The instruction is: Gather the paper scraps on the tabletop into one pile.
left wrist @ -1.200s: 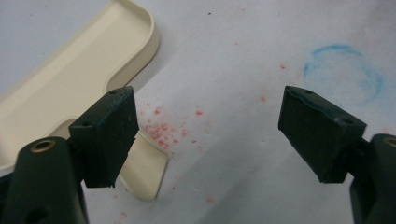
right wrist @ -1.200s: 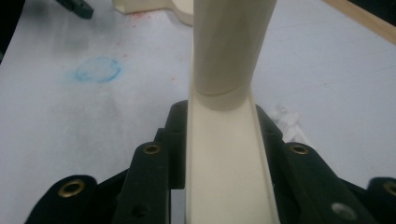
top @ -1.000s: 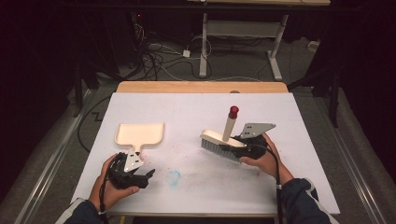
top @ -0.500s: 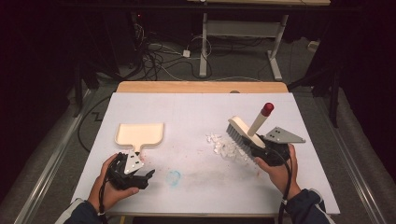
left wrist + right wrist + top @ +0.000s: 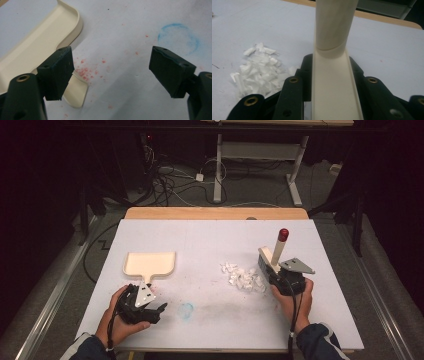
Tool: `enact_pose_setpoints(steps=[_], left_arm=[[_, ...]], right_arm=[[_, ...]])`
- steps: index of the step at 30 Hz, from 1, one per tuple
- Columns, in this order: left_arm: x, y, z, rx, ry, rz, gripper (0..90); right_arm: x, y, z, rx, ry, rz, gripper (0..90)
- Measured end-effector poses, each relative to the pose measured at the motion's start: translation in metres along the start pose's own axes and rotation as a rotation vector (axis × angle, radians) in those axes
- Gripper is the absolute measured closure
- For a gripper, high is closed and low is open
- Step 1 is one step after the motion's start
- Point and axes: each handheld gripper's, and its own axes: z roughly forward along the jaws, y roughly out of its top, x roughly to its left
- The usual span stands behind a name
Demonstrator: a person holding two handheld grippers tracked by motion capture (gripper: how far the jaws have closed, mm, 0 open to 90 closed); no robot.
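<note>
The brush [image 5: 270,260] sits at the right of the table [image 5: 210,240], clamped in the right gripper [image 5: 280,277], whose jaws are closed tight on either side of its cream back. Its handle [image 5: 278,247] rises up and slightly away from the person, ending in a red tip. In the right gripper view the top of the handle [image 5: 335,25] is cut off by the frame, and the bristles are hidden beneath the brush. Just left of the brush lies a loose heap of white paper scraps [image 5: 242,276]. Well apart, on the left, the cream dustpan [image 5: 150,264] lies flat, its short handle pointing toward the person. The left gripper [image 5: 159,309] rests near that handle, jaws wide apart and holding nothing. A faint blue ring [image 5: 178,37] marks the table.
</note>
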Motion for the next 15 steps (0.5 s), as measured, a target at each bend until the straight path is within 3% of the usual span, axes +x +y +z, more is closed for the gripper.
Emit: enact_pose_setpoints(steps=[10, 15], left_arm=[[-0.001, 0.001, 0.000, -0.005, -0.011, 0.003, 19.3], [0.000, 0.001, 0.000, -0.008, -0.015, 0.002, 19.3]], right_arm=[[0.057, 0.010, 0.016, -0.008, -0.039, -0.009, 67.7], [0.074, 0.015, 0.025, -0.027, -0.042, -0.017, 67.7]])
